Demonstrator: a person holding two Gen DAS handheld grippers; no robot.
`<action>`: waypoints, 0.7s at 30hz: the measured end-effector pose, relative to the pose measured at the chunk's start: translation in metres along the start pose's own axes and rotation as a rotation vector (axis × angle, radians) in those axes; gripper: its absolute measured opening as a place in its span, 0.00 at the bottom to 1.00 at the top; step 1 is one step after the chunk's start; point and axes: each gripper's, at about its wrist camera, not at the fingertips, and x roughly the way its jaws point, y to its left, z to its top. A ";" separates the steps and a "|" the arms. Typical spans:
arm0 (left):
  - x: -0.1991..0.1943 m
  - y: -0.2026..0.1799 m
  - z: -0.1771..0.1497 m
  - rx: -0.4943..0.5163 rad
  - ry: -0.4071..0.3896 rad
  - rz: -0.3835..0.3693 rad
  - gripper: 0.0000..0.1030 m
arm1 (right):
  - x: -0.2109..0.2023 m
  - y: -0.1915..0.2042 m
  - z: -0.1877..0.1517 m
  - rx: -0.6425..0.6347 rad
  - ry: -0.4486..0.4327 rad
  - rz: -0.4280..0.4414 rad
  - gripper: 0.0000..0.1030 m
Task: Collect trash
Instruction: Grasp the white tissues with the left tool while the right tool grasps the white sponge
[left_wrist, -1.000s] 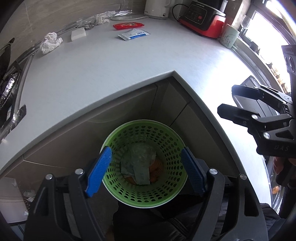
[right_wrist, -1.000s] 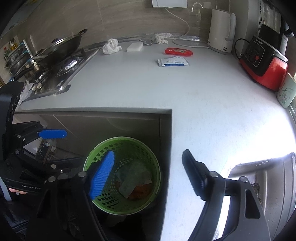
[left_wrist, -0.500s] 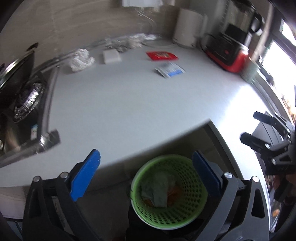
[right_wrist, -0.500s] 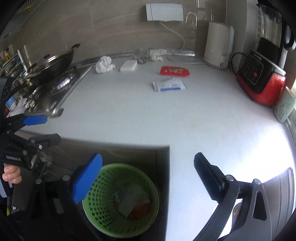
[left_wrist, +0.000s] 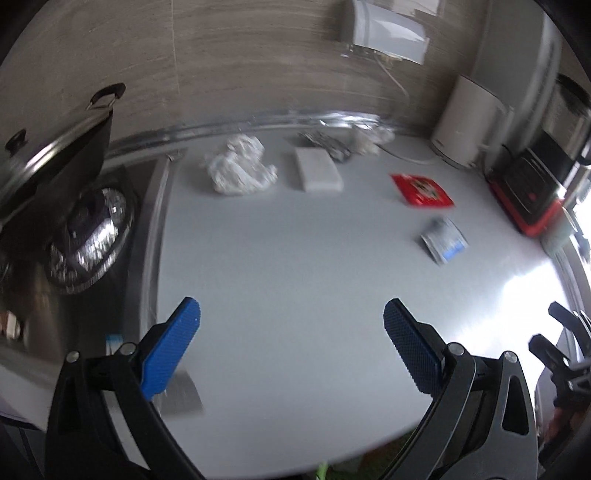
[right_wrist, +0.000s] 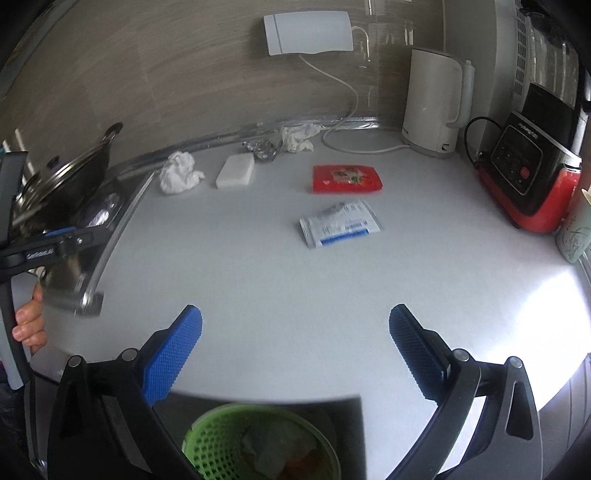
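Compared with one second ago, both views have swung up from the green basket (right_wrist: 258, 443) to the bench (right_wrist: 280, 280): the basket then filled the lower centre of both views, whereas now only its upper part shows at the bottom edge of the right wrist view, below the bench edge, with crumpled wrappers inside. The left gripper (left_wrist: 291, 350) and the right gripper (right_wrist: 295, 350) stood narrower then; both now stand wide apart with nothing between the blue pads. The remaining trash lies on the grey bench: a red packet (right_wrist: 347, 178) toward the rear, a white sachet with blue print (right_wrist: 340, 223) just in front of it, a crumpled white tissue (right_wrist: 179, 172) near the stove edge, a second crumpled tissue (right_wrist: 299, 137) against the wall, and a crumpled foil scrap (right_wrist: 260, 149) beside it. A white block (right_wrist: 236, 170) rests between the first tissue and the red packet. At the left, a lidded wok (right_wrist: 66, 177) sits on the stove. At the rear right stand a white kettle (right_wrist: 434, 103) with its cord, and a red and black appliance (right_wrist: 528, 173); a pale cup (right_wrist: 574, 236) is at the right edge. The wall is brown, with a white outlet box (right_wrist: 308, 32). The left wrist view is motion-blurred.
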 end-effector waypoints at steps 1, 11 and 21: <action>0.007 0.005 0.009 0.000 -0.004 0.005 0.93 | 0.004 0.002 0.005 0.004 0.000 -0.002 0.98; 0.090 0.040 0.081 -0.026 -0.018 0.060 0.93 | 0.067 0.033 0.056 0.016 0.002 -0.006 0.98; 0.176 0.066 0.134 -0.066 0.029 0.120 0.93 | 0.146 0.055 0.107 0.012 0.010 -0.001 0.98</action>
